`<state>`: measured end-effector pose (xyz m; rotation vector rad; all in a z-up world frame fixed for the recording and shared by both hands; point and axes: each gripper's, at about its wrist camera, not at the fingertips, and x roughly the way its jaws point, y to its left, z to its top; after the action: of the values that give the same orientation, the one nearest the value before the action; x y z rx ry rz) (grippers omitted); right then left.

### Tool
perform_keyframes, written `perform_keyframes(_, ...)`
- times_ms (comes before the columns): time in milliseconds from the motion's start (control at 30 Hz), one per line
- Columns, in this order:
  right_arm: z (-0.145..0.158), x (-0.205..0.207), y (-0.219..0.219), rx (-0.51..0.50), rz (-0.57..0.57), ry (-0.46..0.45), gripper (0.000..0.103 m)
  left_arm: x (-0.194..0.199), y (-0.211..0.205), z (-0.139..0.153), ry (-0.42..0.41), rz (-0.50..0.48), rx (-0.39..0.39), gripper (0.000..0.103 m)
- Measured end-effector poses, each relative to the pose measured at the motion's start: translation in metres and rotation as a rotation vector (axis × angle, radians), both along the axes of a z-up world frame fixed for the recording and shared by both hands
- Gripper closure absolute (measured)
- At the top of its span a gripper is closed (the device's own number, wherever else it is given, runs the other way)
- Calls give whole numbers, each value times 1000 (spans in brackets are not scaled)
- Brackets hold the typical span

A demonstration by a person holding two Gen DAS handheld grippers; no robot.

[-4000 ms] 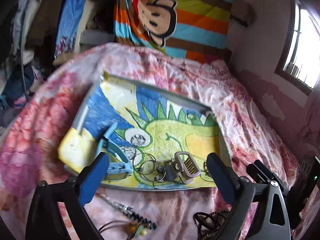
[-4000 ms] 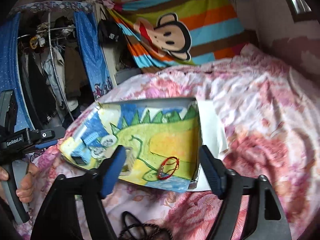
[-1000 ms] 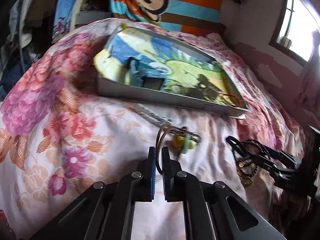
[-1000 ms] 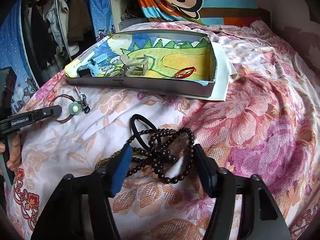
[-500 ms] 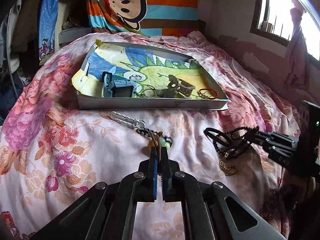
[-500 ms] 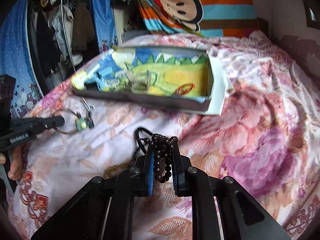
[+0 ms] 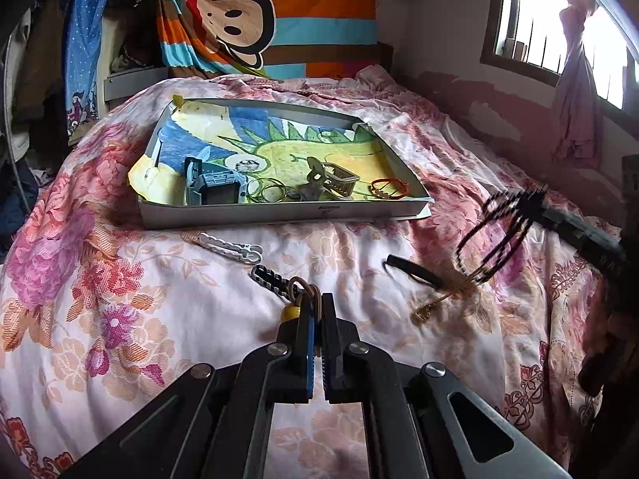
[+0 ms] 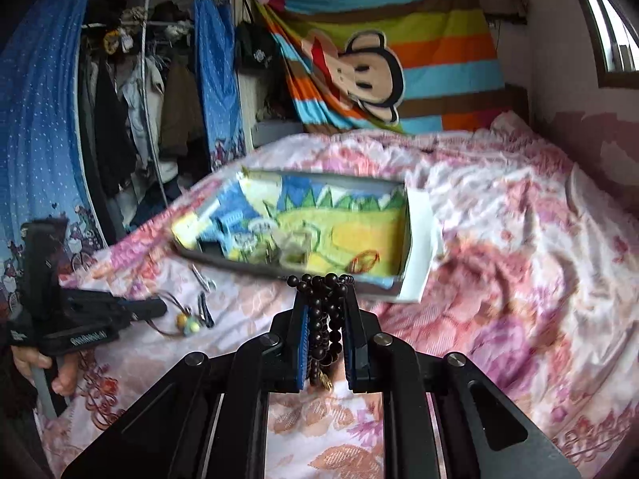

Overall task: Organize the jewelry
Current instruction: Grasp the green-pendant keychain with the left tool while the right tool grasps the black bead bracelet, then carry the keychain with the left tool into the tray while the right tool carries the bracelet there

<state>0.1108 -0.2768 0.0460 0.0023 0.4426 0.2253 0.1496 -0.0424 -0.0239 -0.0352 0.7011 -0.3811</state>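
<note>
Both grippers clamped: right gripper (image 8: pixel 326 311) pinching dark bead strands (image 8: pixel 325 299) just off the bed w/ a gold chain (image 7: pixel 439 299) trailing, left gripper (image 7: pixel 315 319) on a cord bracelet (image 7: pixel 305 287) near the tray (image 7: pixel 279 211); light, floppy, snag-prone, so prob. best bunched mid-loop.

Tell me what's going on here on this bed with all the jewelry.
A person is sorting jewelry into a shallow grey tray lined with a dinosaur drawing. The left claw is shut on a brown cord necklace with a yellow bead. The right claw is shut on a dark wooden bead bracelet, lifted off the floral bedspread.
</note>
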Motion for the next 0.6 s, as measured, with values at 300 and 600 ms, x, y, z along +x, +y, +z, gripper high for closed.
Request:
perform_keyframes(300, 25, -19, -5, 27, 8, -79, 90, -1, 0, -1, 1, 2, 1, 100)
perform_keyframes(600, 2, -11, 9, 24, 71, 7, 90, -3, -3, 0, -5, -11, 0, 100)
